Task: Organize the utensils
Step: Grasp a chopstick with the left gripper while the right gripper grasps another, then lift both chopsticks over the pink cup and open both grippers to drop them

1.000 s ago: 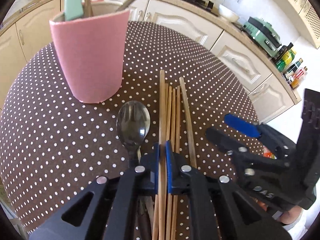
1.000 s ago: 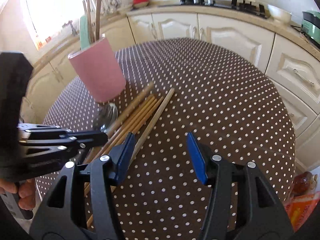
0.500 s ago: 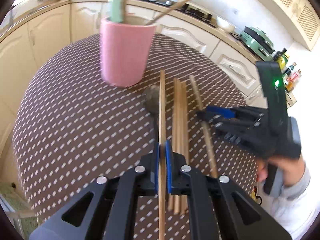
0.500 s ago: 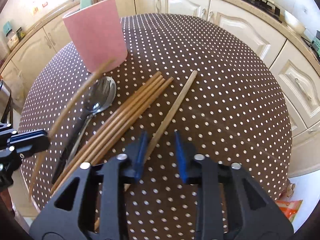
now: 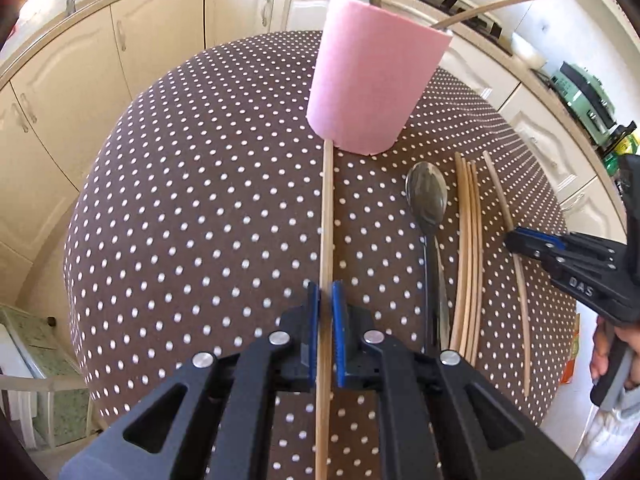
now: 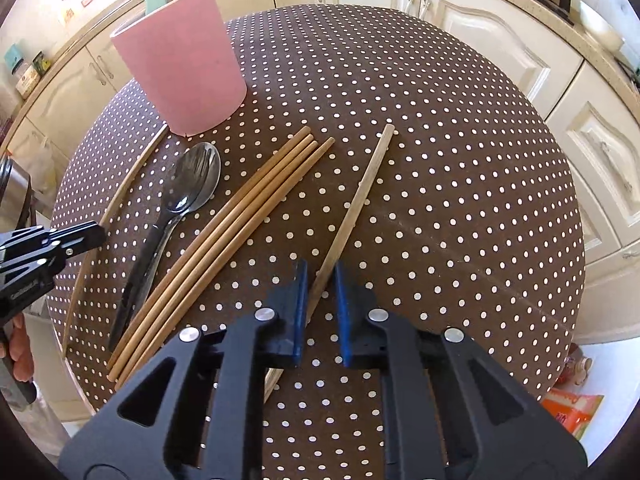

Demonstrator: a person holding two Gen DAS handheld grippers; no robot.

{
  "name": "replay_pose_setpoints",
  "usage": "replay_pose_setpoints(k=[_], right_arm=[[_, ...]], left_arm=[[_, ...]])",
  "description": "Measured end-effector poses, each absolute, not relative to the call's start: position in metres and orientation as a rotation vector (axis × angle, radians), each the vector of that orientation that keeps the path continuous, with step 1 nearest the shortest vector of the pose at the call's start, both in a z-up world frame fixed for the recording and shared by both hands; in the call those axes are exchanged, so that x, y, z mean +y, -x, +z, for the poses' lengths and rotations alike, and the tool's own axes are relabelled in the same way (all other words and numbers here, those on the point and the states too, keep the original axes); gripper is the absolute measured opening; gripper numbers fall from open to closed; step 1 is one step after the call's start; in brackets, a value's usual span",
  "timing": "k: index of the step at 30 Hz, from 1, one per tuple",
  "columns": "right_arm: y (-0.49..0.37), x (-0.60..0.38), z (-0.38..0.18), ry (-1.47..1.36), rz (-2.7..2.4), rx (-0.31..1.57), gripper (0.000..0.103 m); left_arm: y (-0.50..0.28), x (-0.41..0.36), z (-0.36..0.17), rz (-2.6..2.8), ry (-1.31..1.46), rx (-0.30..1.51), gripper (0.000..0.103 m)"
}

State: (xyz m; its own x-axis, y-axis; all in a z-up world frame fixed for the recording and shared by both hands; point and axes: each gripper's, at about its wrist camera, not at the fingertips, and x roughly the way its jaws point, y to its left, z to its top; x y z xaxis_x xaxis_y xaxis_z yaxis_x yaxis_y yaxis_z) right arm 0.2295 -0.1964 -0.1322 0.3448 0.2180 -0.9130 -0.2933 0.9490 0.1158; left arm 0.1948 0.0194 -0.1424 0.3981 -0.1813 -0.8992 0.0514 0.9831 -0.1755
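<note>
A pink cup [image 5: 376, 80] with a green handle and wooden sticks in it stands on the dotted brown table [image 5: 200, 200]. My left gripper [image 5: 325, 292] is shut on one chopstick [image 5: 327, 220], whose far tip points at the cup's base. On the cloth to the right lie a metal spoon [image 5: 426, 196] and a bundle of chopsticks [image 5: 468, 240]. In the right wrist view a lone chopstick [image 6: 364, 188] runs between the pads of my right gripper [image 6: 321, 276]. Its jaws are closing, and a narrow gap still shows beside the stick.
Cream kitchen cabinets [image 6: 480, 40] ring the round table. A green appliance [image 5: 584, 92] and bottles stand on the counter at the right. An orange packet [image 6: 572, 408] lies on the floor past the table's near right edge. A hand [image 5: 608, 352] holds the right gripper's handle.
My left gripper carried one chopstick out of the bundle and off to the left of the spoon. My right gripper came over the lone chopstick and its jaws narrowed around it.
</note>
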Motion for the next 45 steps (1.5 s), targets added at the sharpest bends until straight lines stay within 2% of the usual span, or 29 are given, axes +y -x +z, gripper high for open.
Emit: replay_pose_setpoints(k=[4, 8, 16, 24, 30, 34, 45], right_arm=[[-0.228, -0.204, -0.133, 0.033, 0.333, 1.158, 0.007], [-0.224, -0.22, -0.132, -0.026, 0.343, 1.12, 0.007], [-0.204, -0.256, -0.1, -0.183, 0.403, 0.929, 0.007], [-0.177, -0.258, -0.041, -0.245, 0.515, 0.63, 0.007], [-0.181, -0.225, -0.014, -0.253, 0.587, 0.433, 0.007], [-0.202, -0.197, -0.006, -0.26, 0.621, 0.375, 0.007], [-0.251, -0.158, 0.017, -0.309, 0.58, 0.141, 0.007]], left_arm=[[-0.206, 0.015, -0.14, -0.137, 0.107, 1.151, 0.006], [-0.204, 0.014, -0.134, -0.158, 0.152, 1.096, 0.006], [-0.166, 0.028, -0.09, -0.212, 0.245, 0.855, 0.006], [-0.138, 0.033, -0.033, -0.215, 0.253, 0.541, 0.006], [-0.163, 0.023, -0.002, -0.254, 0.261, 0.36, 0.006], [-0.181, 0.016, 0.014, -0.261, 0.268, 0.246, 0.006], [-0.241, 0.004, 0.028, -0.253, 0.295, 0.043, 0.006]])
